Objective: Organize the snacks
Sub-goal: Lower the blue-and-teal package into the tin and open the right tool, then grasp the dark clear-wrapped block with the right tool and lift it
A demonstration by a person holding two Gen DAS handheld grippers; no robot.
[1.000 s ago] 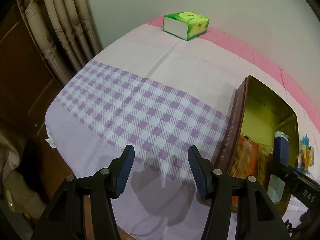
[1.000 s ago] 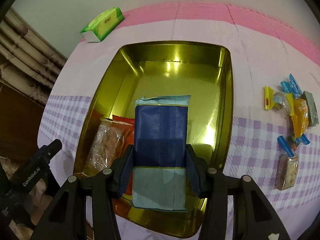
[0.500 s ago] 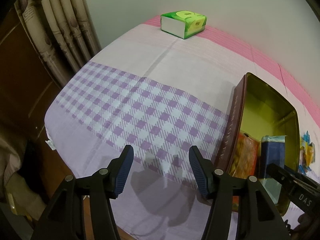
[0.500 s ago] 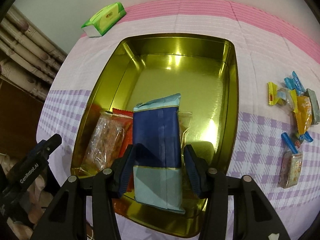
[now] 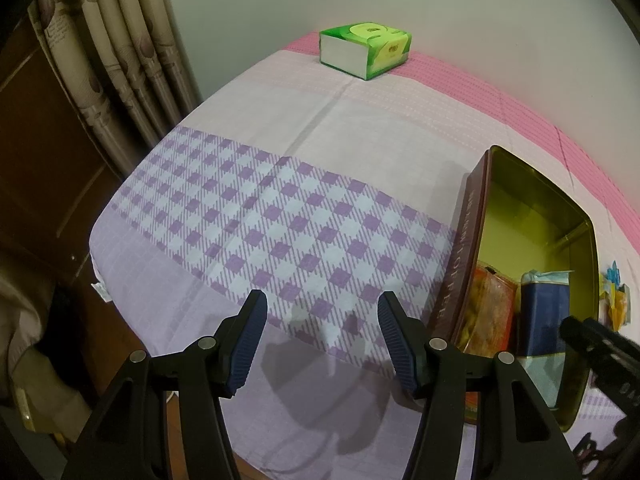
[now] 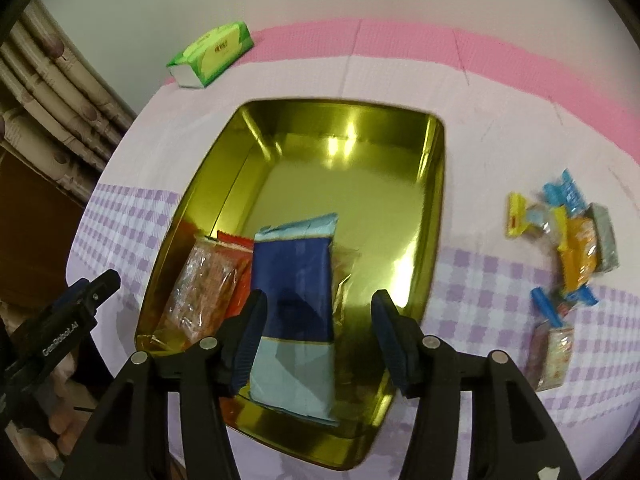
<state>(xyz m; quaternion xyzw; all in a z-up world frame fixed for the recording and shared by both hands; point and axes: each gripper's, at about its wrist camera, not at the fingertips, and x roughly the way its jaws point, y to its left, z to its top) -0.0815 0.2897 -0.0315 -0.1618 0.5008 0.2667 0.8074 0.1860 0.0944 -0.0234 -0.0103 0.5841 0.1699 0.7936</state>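
1. Far left: patterned curtains [image 5: 120,48] hang beside dark wooden furniture [image 5: 36,168], just off the table's [image 5: 280,128] left edge.
2. The table wears a cloth with a pink band at the back, a pale middle and a purple check band toward the front.
3. A green tissue box [image 5: 366,49] sits at the back left of the table, on the pink band near the wall, well apart from everything else.
4. The left claw [image 5: 322,334] hangs over the purple checks, tilted downward, jaws spread and empty; only cloth and its own shadow lie beneath.
5. Just right of it stands a gold tin [image 6: 432,184] with a brown outer wall [image 5: 464,256] bearing lettering. The far half of the tin is bare.
6. In the near left corner of the tin lie clear-wrapped orange snacks [image 6: 204,284], leaning on the tin's left wall.
7. Beside them lies a blue packet [image 6: 296,276], dark blue above, pale blue at the near end, tilted slightly, resting against the orange snacks.
8. The right claw [image 6: 318,336] is over the near end of that packet. Its jaws are opening: the left pad is at the packet's edge, the right pad stands clear with a gap. The packet rests in the tin.
9. Far right on the table: a loose cluster of small sweets [image 6: 568,248] in yellow, blue, orange and grey wrappers, apart from the tin.
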